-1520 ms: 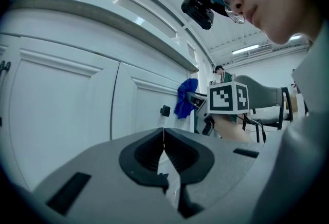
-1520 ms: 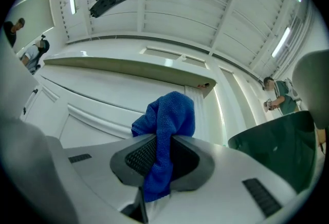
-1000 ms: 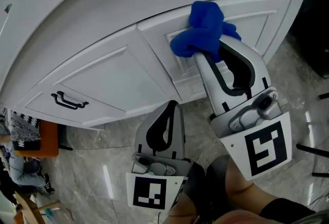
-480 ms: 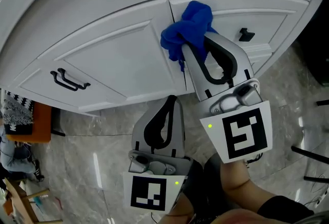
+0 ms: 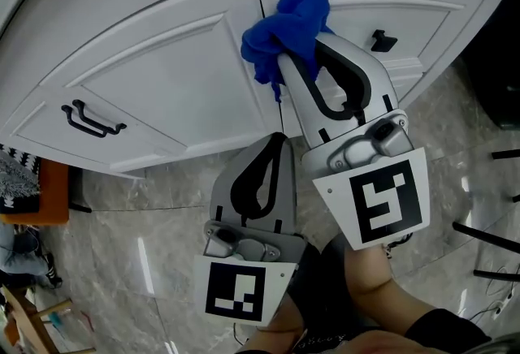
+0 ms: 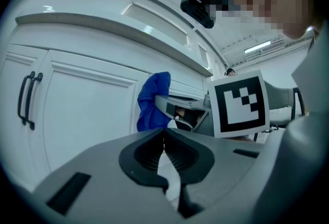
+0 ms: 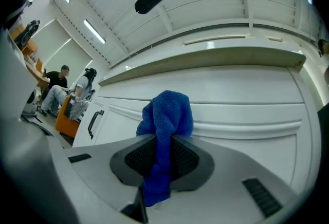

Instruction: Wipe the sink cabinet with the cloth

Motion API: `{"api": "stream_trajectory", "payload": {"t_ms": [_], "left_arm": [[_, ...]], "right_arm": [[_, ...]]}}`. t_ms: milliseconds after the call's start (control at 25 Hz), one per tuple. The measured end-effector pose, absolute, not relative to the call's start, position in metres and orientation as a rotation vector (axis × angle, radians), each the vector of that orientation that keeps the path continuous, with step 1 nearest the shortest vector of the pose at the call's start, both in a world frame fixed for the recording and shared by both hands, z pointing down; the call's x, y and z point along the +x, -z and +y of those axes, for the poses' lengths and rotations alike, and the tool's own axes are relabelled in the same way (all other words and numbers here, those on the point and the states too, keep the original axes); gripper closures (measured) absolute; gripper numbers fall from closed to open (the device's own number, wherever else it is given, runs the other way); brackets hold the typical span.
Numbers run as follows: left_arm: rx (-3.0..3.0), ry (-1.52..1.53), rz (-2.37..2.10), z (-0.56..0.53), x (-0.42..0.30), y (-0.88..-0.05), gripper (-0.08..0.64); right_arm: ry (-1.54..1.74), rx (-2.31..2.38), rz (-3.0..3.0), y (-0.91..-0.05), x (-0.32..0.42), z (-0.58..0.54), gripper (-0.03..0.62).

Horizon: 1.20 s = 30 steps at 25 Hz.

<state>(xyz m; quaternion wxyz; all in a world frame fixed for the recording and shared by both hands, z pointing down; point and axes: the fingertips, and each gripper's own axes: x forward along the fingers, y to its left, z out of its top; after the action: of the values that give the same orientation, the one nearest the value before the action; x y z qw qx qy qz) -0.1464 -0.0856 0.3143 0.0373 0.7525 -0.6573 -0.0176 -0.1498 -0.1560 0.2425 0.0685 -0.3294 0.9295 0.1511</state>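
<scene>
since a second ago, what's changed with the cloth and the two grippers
The right gripper, its fingers clamped on the blue cloth, has swept the cloth leftward across the right door. The cloth now sits over the seam beside the left door. Nothing was picked up or let go. The left gripper stays low, shut and empty.

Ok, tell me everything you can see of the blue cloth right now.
The cloth is bright blue, a terry-like fabric bunched into a crumpled wad. The right gripper is shut on it, with a tail hanging down between the fingers. The wad sits against the white cabinet front, near the seam between two doors, and appears to touch it.
</scene>
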Motion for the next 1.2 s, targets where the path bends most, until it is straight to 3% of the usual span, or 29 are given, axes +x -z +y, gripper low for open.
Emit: {"api": "stream_trajectory", "payload": {"t_ms": [240, 480, 680, 1200], "left_arm": [[2.308, -0.007, -2.091, -0.096, -0.151, -0.322, 0.554], [2.375, -0.333, -2.148, -0.106, -0.144, -0.335, 0.554], [2.335, -0.147, -2.088, -0.107, -0.14, -0.335, 0.554], [2.351, -0.126, -2.048, -0.107, -0.129, -0.333, 0.554]], "right_arm": [[-0.463, -0.966, 2.8, -0.244, -0.149, -0.156, 0.516], [-0.473, -0.976, 2.808, -0.242, -0.148, -0.156, 0.517], [-0.473, -0.992, 2.821, -0.242, -0.147, -0.158, 0.517], [-0.536, -1.21, 2.742, -0.239, -0.104, -0.187, 0.517]]}}
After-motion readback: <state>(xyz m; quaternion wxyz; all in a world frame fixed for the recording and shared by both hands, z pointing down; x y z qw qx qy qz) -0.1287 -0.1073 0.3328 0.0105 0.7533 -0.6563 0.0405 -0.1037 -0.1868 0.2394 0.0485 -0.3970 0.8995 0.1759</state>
